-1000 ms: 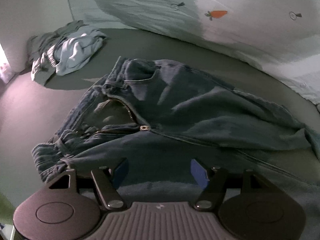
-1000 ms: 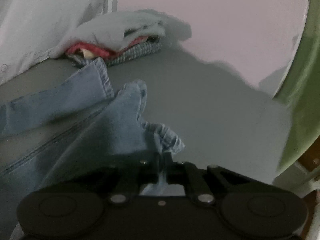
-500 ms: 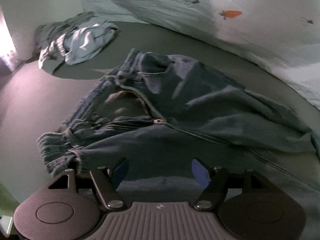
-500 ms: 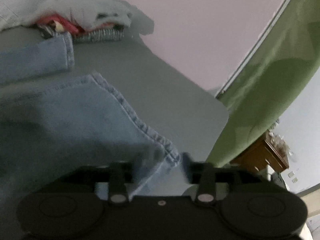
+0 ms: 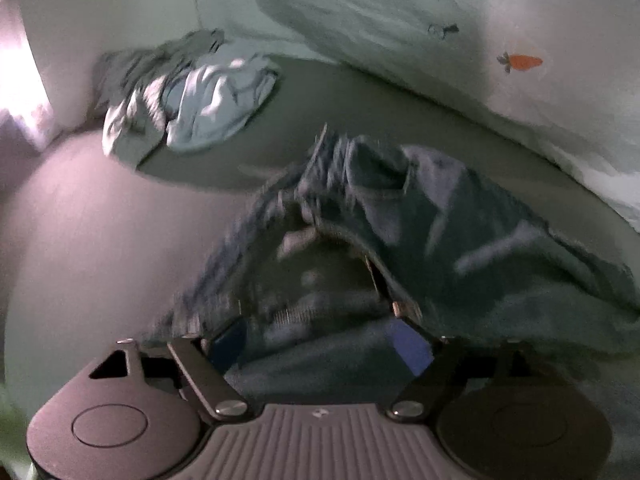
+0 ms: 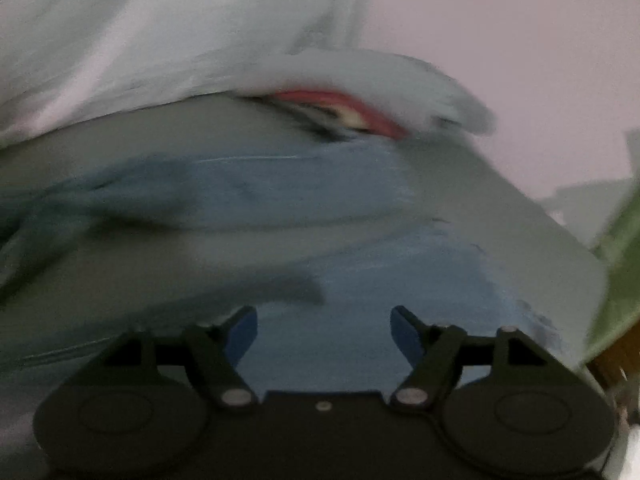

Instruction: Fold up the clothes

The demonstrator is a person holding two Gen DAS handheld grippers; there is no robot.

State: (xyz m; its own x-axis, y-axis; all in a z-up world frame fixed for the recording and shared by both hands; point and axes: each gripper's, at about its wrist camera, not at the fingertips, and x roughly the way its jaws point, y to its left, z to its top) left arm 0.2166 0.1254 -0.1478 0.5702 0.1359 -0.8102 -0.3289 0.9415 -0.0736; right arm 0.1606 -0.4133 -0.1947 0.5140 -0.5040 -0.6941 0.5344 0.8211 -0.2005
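Blue jeans lie spread on the grey bed surface, their open waistband and zipper just ahead of my left gripper. Its jaws are opening, wide apart over the denim, the blue pads pressing nothing. In the blurred right wrist view both jean legs lie flat with their hems toward the right. My right gripper hovers over the nearer leg, jaws opening, nothing gripped between them.
A crumpled pile of pale clothes lies at the far left of the bed. A folded stack with a red item sits beyond the legs. A white carrot-print quilt runs along the back. A green curtain hangs right.
My right gripper let go of the jean hem, opened, and swung left over the legs. My left gripper slid left toward the waistband and opened wider.
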